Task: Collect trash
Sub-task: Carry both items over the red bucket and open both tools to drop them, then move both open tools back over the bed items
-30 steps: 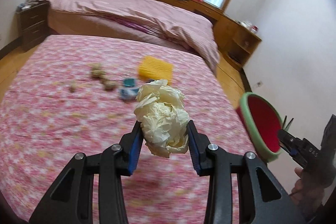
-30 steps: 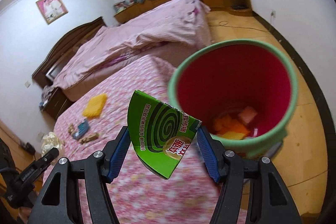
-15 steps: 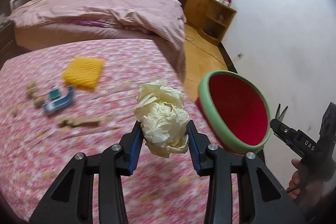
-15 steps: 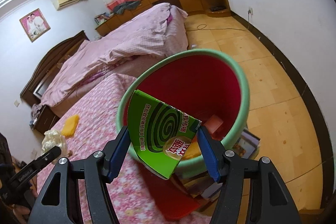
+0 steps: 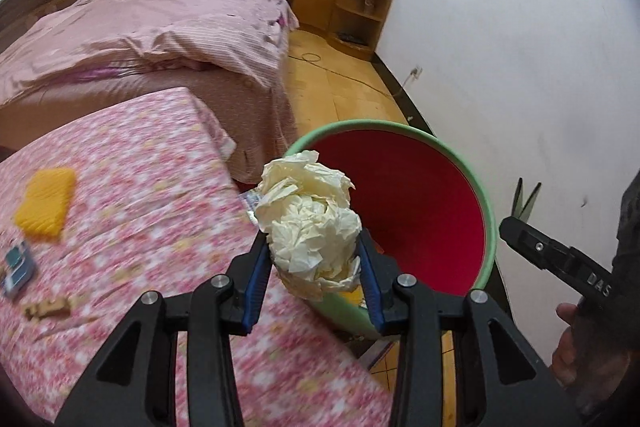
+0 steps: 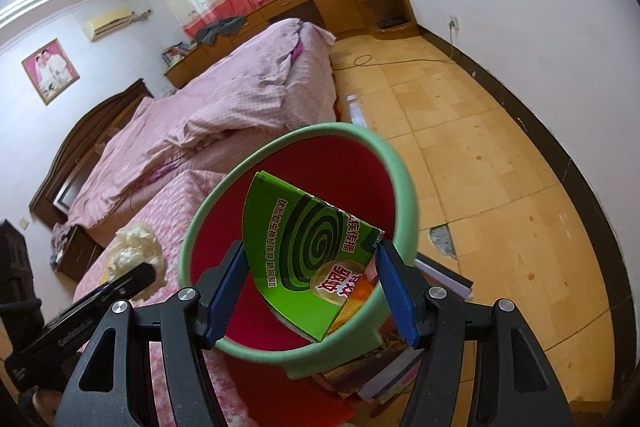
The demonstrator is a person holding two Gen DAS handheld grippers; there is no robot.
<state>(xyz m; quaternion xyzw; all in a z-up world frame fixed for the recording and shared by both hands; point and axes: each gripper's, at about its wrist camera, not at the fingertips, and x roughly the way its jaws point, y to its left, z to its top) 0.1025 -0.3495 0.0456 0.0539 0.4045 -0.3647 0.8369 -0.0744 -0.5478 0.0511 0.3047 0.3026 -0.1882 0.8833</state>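
My left gripper (image 5: 314, 267) is shut on a crumpled ball of cream paper (image 5: 310, 223), held over the near rim of the red bin with a green rim (image 5: 486, 227). My right gripper (image 6: 314, 291) is shut on a green mosquito-coil box (image 6: 308, 251), held over the mouth of the same bin (image 6: 408, 199). Orange and pink scraps lie at the bin's bottom (image 6: 360, 297). The paper ball (image 6: 136, 249) and left gripper also show at the left of the right wrist view. The right gripper's tip and the box's edge (image 5: 526, 201) show at the right of the left wrist view.
The pink flowered bedspread (image 5: 140, 227) carries a yellow sponge (image 5: 46, 203), a blue packet (image 5: 18, 265) and brown scraps (image 5: 50, 307). A second bed with a pink quilt (image 5: 160, 35) stands behind. The bin sits on a stack of books (image 6: 400, 367) on the wooden floor (image 6: 500, 167).
Both grippers have swung toward the bin. The paper ball has moved from over the bedspread to the bin's rim, and the green box now hangs over the bin's mouth.
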